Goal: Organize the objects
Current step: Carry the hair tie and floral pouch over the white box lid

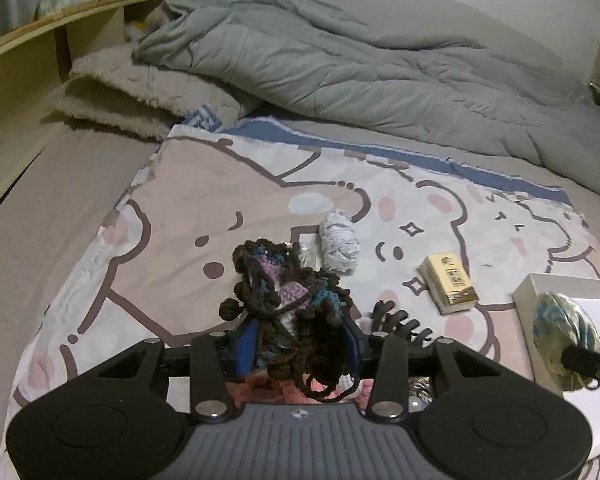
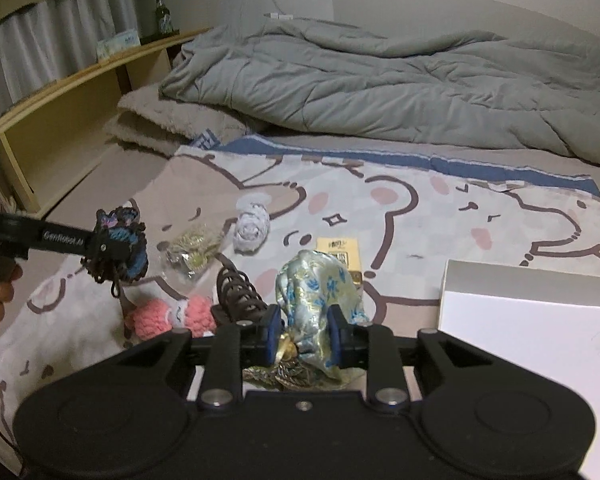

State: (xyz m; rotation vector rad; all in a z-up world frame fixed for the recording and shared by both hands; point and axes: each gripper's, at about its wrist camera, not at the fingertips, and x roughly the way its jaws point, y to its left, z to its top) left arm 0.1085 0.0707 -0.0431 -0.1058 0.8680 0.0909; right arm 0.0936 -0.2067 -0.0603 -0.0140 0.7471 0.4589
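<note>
Bare bedspread (image 2: pixel 480 208) lies beyond the white box (image 2: pixel 540 320); hair claw (image 2: pixel 236 292) and tissue pack (image 2: pixel 340 250) crowd its left.

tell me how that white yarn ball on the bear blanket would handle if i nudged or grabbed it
The white yarn ball looks soft and squashy, so a grip would probably sink in. Its rounded shape might roll slightly, though the blanket likely damps that. Probably light.

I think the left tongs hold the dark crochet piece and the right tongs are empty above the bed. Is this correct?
Not quite. The left tongs do hold the dark crochet piece, but the right tongs are not empty: they grip a blue-and-gold satin pouch, as the right wrist view shows.
</note>
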